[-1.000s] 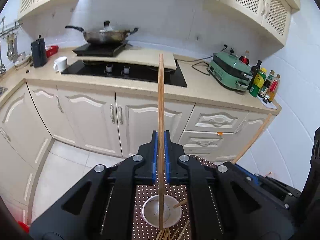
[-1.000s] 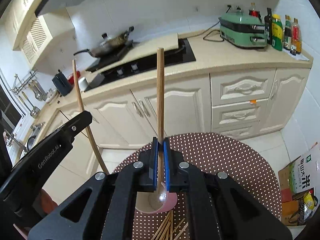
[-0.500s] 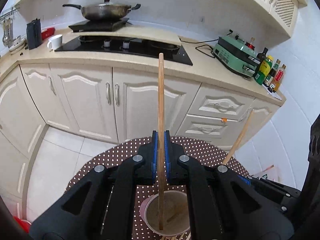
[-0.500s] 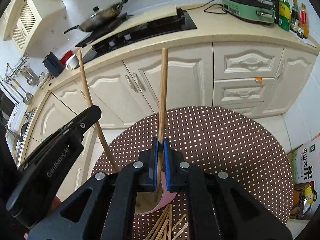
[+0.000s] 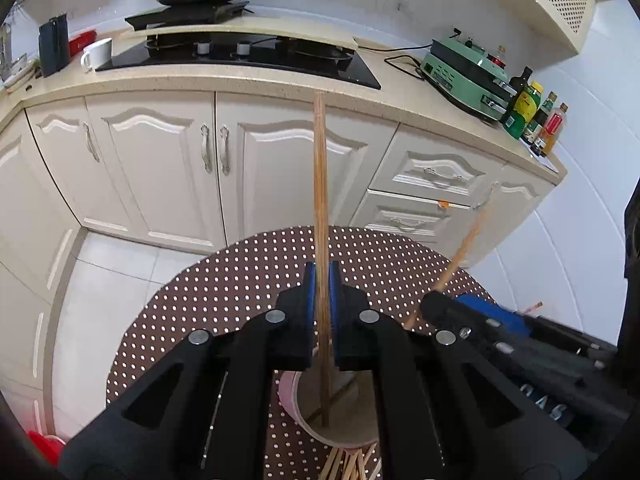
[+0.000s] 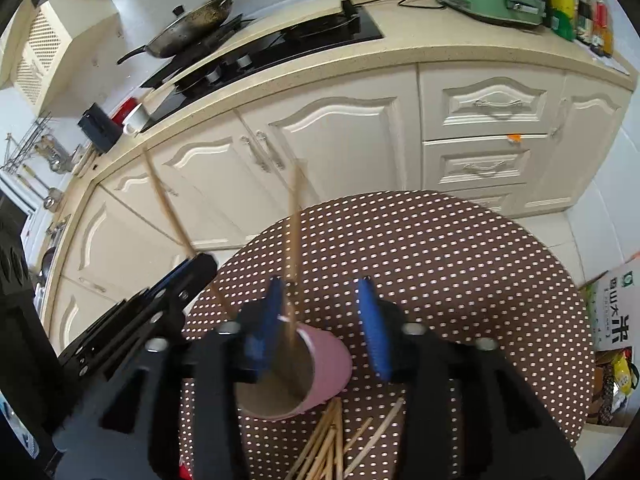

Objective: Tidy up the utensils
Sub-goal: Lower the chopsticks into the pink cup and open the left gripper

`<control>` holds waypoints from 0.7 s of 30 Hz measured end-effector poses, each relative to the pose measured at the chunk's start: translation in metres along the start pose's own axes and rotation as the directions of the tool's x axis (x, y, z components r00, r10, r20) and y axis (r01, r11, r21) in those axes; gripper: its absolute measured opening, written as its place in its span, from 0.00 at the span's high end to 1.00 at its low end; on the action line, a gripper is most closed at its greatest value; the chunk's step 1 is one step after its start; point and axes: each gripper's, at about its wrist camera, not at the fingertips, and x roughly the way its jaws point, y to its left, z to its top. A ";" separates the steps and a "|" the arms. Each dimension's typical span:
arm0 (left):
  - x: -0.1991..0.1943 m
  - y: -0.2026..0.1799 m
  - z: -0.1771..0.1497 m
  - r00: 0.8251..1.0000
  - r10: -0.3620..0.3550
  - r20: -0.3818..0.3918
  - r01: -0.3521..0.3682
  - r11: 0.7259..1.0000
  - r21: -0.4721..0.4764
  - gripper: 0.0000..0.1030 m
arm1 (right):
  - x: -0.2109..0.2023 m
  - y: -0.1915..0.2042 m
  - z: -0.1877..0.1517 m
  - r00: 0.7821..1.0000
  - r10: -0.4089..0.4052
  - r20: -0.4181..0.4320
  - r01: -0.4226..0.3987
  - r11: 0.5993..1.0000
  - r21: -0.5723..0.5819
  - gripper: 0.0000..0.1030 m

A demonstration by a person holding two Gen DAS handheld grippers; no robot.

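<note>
**Wooden chopsticks over the pink cup**

Wooden and long, one round chopstick (image 5: 321, 216) stands upright between the blue pads of the left gripper (image 5: 321, 300), whose jaws are clamped on it. Its lower end reaches down into the pink cylindrical cup (image 5: 340, 412), which stands on the round brown table with white polka dots (image 5: 240, 280), near the table's front edge.

The right gripper (image 6: 324, 320) hovers over the same cup (image 6: 320, 368), and its jaws are spread wide apart, gripping nothing. A second wooden chopstick (image 6: 295, 240), blurred, stands almost upright with its lower end inside the cup, just beside that gripper's left blue pad (image 6: 268, 320); whether it touches the pad cannot be told. In the left wrist view a thin stick also lies slanted across the cup's inside.

A loose bundle of wooden chopsticks (image 6: 328, 440) lies flat on the table at its front edge, just beside the cup's base.

Beyond the table's far edge run cream kitchen cabinets (image 5: 168, 152) under a beige worktop with a black hob (image 5: 248, 52).
</note>
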 end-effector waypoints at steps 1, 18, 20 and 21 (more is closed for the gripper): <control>0.000 0.000 -0.001 1.000 -0.004 -0.007 0.004 1.000 0.003 0.93 | -0.002 -0.002 0.000 1.000 -0.001 0.006 0.001 1.000 0.006 0.46; -0.026 0.005 -0.011 1.000 0.027 -0.003 -0.027 1.000 0.016 0.57 | -0.026 -0.005 -0.011 0.999 -0.043 0.032 0.043 0.999 -0.013 0.31; -0.030 0.004 -0.012 0.999 0.038 0.001 -0.038 0.999 0.018 0.57 | -0.029 -0.004 -0.013 0.998 -0.047 0.035 0.048 0.999 -0.018 0.30; -0.031 0.004 -0.012 0.999 0.041 0.002 -0.041 0.999 0.018 0.57 | -0.031 -0.004 -0.014 0.998 -0.050 0.037 0.051 0.998 -0.020 0.29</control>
